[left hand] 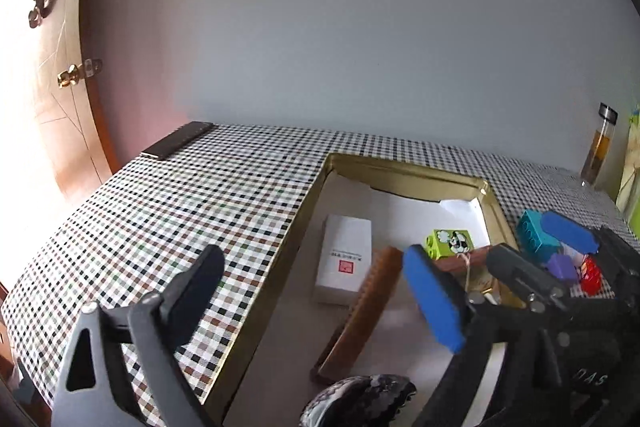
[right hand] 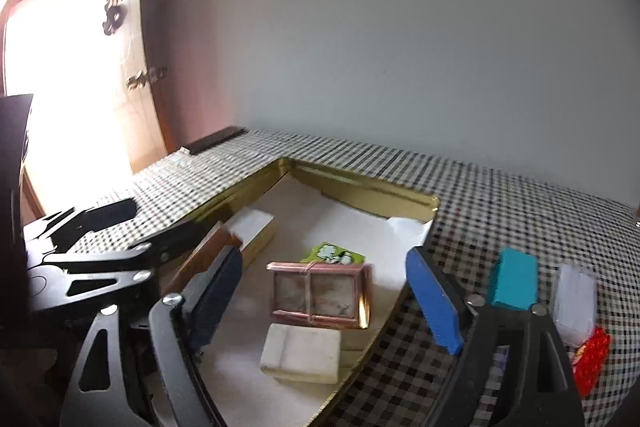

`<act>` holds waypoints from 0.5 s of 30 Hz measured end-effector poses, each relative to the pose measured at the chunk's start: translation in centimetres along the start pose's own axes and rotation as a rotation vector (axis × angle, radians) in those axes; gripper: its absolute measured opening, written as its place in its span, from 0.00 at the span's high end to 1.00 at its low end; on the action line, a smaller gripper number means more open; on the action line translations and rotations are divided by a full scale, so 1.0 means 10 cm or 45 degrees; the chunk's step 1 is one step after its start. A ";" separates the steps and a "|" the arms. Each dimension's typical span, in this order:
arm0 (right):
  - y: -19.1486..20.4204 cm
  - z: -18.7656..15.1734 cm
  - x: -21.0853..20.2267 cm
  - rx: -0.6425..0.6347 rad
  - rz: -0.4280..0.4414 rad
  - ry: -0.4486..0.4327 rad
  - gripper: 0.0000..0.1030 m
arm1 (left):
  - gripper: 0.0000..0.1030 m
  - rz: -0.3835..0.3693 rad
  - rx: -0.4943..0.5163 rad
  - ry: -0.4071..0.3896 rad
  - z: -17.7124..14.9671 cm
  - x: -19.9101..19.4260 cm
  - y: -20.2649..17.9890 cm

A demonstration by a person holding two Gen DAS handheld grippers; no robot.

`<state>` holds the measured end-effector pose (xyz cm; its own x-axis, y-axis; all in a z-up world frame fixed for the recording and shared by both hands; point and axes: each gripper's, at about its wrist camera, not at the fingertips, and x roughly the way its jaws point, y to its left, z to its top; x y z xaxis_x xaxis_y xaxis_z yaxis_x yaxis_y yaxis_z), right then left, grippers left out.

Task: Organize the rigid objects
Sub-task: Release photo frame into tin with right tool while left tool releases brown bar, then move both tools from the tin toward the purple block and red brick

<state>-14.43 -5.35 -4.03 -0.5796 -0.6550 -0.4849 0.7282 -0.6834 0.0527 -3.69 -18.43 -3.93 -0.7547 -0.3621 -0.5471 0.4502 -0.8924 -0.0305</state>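
A gold tray (left hand: 400, 169) with a white lining lies on the checked tablecloth (left hand: 180, 207). In it are a white box (left hand: 346, 259), a brown comb (left hand: 360, 311), a green cartoon brick (left hand: 450, 243), a copper picture frame (right hand: 320, 293) and a cream block (right hand: 302, 353). My left gripper (left hand: 316, 291) stands open over the box and comb, touching neither. My right gripper (right hand: 324, 301) hangs open above the frame and cream block. Right of the tray on the cloth sit a teal brick (right hand: 514, 283), a clear white piece (right hand: 574, 303), a red piece (right hand: 592, 359) and a purple piece (left hand: 562, 265).
A dark patterned object (left hand: 360, 403) shows at the tray's near end. A slim bottle of amber liquid (left hand: 600, 147) stands at the far right by the wall. A dark flat bar (left hand: 178, 141) lies at the table's far left corner, beside a wooden door (left hand: 60, 107).
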 end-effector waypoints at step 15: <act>-0.38 -0.09 -0.32 0.096 -0.024 -0.071 0.15 | 0.01 -0.014 -0.002 -0.043 0.00 -0.13 -0.30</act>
<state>-15.00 -0.40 -3.51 -0.6140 -0.6569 -0.4375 0.6883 -0.7169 0.1105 -4.05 -15.32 -3.15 -0.7755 -0.3609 -0.5181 0.4423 -0.8961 -0.0379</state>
